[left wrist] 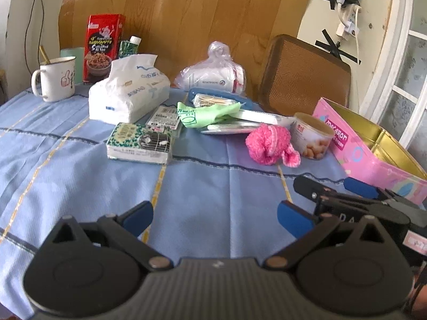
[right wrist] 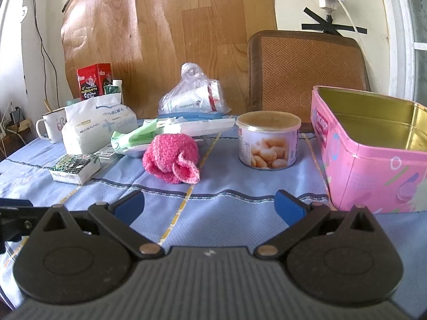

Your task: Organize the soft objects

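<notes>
Pink knitted piece (right wrist: 170, 157) lies loose on the bench (right wrist: 226, 200), just left of the bean can (right wrist: 268, 141); open pink tin (right wrist: 373, 160) waits right of the can, likely its destination. Left gripper (left wrist: 214, 214) and right gripper (right wrist: 209, 206): fingers spread, empty.

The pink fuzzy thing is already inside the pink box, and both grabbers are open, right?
Not quite. The pink knit lies on the tablecloth, left of the can; the pink box looks empty, as the right wrist view shows. The left hand-held gripper and right hand-held gripper are both open.
</notes>
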{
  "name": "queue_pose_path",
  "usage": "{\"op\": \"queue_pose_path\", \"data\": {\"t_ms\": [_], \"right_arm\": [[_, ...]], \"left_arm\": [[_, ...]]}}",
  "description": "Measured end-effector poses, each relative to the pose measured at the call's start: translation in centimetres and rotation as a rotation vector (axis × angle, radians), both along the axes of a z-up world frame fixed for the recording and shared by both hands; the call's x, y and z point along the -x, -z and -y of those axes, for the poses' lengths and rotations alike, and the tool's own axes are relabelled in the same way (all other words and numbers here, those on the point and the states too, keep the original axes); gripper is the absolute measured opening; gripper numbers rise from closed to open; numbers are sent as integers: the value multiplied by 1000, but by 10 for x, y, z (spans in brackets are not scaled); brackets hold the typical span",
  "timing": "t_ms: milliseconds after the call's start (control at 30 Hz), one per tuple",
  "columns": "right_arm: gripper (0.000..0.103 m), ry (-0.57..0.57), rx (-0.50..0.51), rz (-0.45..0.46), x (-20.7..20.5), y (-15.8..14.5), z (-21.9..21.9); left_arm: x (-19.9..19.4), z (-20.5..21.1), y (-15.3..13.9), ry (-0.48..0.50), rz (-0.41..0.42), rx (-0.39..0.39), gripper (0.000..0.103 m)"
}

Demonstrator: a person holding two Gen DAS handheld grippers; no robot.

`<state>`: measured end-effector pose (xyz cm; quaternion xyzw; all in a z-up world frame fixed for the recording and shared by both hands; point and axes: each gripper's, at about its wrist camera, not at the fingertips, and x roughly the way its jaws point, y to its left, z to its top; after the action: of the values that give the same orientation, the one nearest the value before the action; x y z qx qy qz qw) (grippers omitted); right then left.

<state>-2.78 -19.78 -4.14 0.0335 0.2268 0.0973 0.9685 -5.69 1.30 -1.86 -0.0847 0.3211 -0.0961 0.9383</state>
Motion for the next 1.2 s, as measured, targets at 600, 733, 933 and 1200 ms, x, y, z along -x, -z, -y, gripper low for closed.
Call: {"op": "queue_pose_path", "data": {"t_ms": [600,733,933,1200], "right_arm": [[103,-4,-4,13,3,-1,0],[103,-8,-3,32,5,-4,-1],[103,-10,5,61,7,-7,-1],[101,-26,12,62,6,-7,-3]], "left_arm": [[-9,-2,-14,-8,43,-104,103],[-20,-8,-19,-21,39,-119,103],[-30,-16,-23,-36,43,-106,103],[-38,-19,-19,-19,14,-99,103]]}}
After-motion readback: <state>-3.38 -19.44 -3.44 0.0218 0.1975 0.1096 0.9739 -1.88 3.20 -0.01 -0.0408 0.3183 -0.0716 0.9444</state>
